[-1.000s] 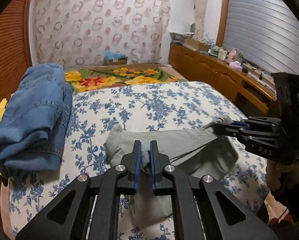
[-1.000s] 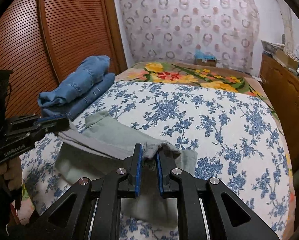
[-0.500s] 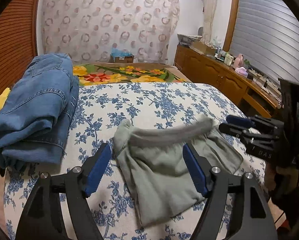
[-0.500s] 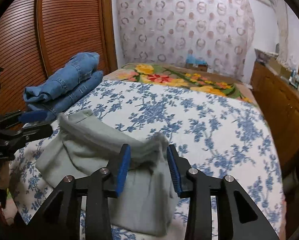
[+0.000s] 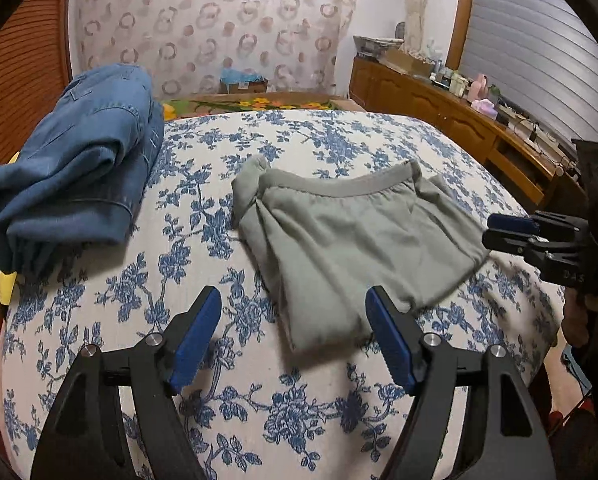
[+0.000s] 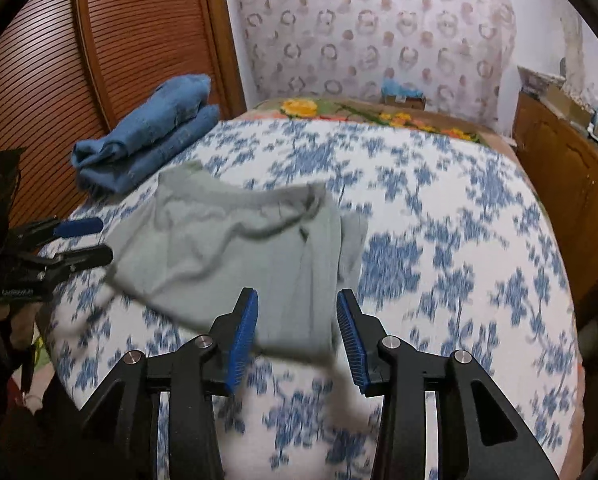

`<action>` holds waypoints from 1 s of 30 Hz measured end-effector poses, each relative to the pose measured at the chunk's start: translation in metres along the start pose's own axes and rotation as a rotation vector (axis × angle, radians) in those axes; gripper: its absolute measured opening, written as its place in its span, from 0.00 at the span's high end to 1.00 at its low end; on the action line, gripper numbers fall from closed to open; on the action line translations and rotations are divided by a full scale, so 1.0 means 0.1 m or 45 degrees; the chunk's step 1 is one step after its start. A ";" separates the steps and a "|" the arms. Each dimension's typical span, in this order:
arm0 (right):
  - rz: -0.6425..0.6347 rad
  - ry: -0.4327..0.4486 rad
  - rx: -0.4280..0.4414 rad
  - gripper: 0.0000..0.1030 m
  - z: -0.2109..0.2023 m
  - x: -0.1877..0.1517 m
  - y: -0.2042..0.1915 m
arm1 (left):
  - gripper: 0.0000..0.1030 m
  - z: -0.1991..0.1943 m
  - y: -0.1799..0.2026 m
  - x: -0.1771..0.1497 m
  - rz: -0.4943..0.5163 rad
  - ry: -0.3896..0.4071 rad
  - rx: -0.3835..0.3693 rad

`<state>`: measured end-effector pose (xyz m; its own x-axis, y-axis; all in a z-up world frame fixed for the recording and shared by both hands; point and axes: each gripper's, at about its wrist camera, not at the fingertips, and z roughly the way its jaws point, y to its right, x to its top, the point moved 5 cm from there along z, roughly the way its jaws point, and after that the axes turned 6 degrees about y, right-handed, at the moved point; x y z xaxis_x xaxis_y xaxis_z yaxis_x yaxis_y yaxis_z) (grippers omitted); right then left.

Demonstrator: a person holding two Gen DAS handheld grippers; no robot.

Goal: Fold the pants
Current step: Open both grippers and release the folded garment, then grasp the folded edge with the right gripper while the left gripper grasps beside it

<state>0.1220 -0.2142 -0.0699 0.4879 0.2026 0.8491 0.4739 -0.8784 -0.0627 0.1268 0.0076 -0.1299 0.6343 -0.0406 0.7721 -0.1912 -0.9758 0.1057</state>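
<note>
**Left wrist view: grey pants lie folded on the bed**

The bed [image 5: 299,420] carries folded jeans [image 5: 79,168] left of the pants [image 5: 359,240], whose waistband faces away, long axis crosswise. Left gripper [image 5: 295,340] and right gripper [image 6: 297,336] gape, released, just short of the pants.

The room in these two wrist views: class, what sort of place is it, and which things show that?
Most likely a home bedroom. A bed with a blue-flowered cover bears grey pants and folded jeans; a wooden sideboard holding toiletries runs along one wall, and a slatted wooden door stands beside the bed.
</note>
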 end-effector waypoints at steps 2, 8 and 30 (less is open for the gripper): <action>0.015 -0.014 0.011 0.59 0.00 -0.01 0.03 | 0.27 0.00 0.00 -0.01 0.008 -0.006 0.005; 0.020 -0.062 0.018 0.62 0.07 -0.03 0.08 | 0.27 0.09 -0.01 -0.04 0.035 -0.041 0.023; -0.042 -0.045 -0.062 0.97 0.02 -0.02 0.09 | 0.36 0.11 -0.04 -0.11 0.044 -0.042 0.022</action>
<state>0.1271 -0.2213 -0.0732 0.4985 0.2463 0.8312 0.4545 -0.8907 -0.0086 0.1290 0.0092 -0.1457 0.6522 -0.0813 0.7537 -0.2005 -0.9773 0.0681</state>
